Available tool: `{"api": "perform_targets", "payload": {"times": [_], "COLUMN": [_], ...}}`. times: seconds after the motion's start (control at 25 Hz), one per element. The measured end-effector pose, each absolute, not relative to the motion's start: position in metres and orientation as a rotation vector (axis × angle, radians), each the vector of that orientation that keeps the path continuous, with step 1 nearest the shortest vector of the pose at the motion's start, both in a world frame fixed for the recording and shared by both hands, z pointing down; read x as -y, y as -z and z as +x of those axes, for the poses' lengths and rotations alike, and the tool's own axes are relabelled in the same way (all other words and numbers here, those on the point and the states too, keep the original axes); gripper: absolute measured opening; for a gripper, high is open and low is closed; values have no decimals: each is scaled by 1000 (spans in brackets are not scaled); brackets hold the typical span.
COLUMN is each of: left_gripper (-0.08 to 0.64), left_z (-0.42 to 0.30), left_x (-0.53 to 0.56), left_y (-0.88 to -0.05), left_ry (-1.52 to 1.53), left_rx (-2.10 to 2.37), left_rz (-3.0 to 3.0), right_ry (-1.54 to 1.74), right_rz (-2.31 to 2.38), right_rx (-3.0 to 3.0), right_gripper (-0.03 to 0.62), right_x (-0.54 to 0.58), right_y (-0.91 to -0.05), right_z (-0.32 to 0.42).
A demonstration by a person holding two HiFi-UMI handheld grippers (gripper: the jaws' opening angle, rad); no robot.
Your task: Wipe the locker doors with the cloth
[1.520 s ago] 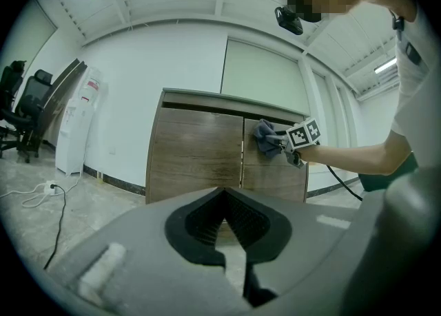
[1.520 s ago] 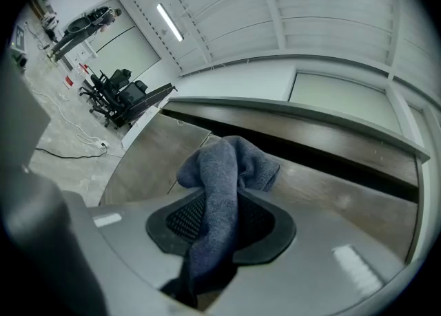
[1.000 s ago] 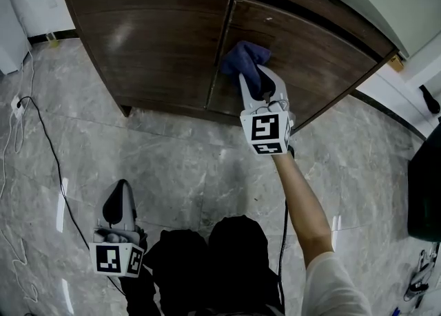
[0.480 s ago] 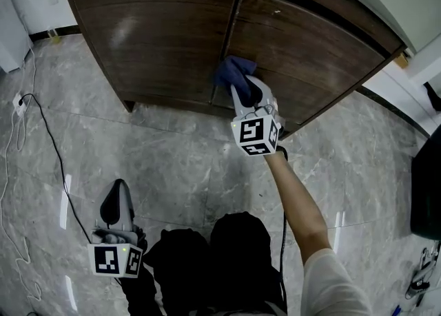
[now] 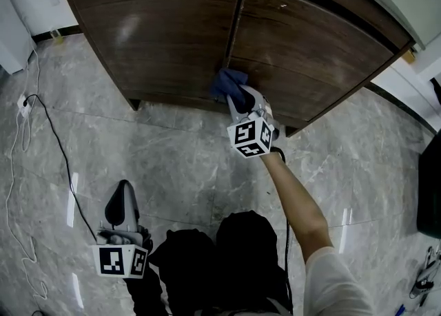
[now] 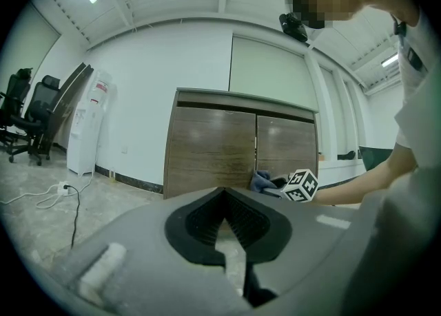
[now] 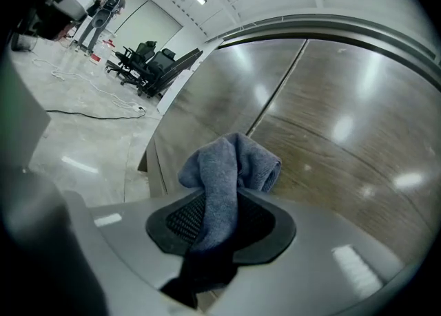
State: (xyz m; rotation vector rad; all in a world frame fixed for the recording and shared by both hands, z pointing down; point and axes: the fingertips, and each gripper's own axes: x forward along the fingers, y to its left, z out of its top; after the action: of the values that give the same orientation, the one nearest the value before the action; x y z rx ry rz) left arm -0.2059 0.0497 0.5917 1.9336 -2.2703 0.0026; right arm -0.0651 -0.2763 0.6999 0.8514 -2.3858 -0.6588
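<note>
Cloth (image 5: 226, 82) lower on locker doors (image 5: 158, 39), pinched between right gripper (image 5: 238, 96) jaws

Grey floor (image 5: 172, 160) with locker (image 5: 165, 39), cable (image 5: 63, 163)

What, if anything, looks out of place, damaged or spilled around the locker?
Nothing is spilled or visibly damaged; both locker doors sit shut. Only a black cable trails loose across the floor on the left.

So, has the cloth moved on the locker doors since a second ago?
Yes. The cloth, held in the right claw, has slid down beside the door seam toward the locker's bottom edge.
</note>
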Motion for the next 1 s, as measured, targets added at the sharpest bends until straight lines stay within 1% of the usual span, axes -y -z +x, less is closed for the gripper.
{"api": "perform_targets", "payload": {"times": [0.6,0.8,1.0], "left_gripper": [0,0,0], "left_z": [-213,-217,-216], "left_x": [-50,-52,-52], "left_y": [-597,-595,-593], "left_ry": [-23,-17,-6], "left_rx": [2282,2294,2295], "left_rz": [1901,1891,1894], "right_ry": [544,523,550], "right_rz": [726,715,729], "right_rx": [2332,2344,2368], "right_gripper": [115,114,114], "right_x": [266,264,263], "right_y": [-772,-767,-740], "right_z": [-98,-108,-118]}}
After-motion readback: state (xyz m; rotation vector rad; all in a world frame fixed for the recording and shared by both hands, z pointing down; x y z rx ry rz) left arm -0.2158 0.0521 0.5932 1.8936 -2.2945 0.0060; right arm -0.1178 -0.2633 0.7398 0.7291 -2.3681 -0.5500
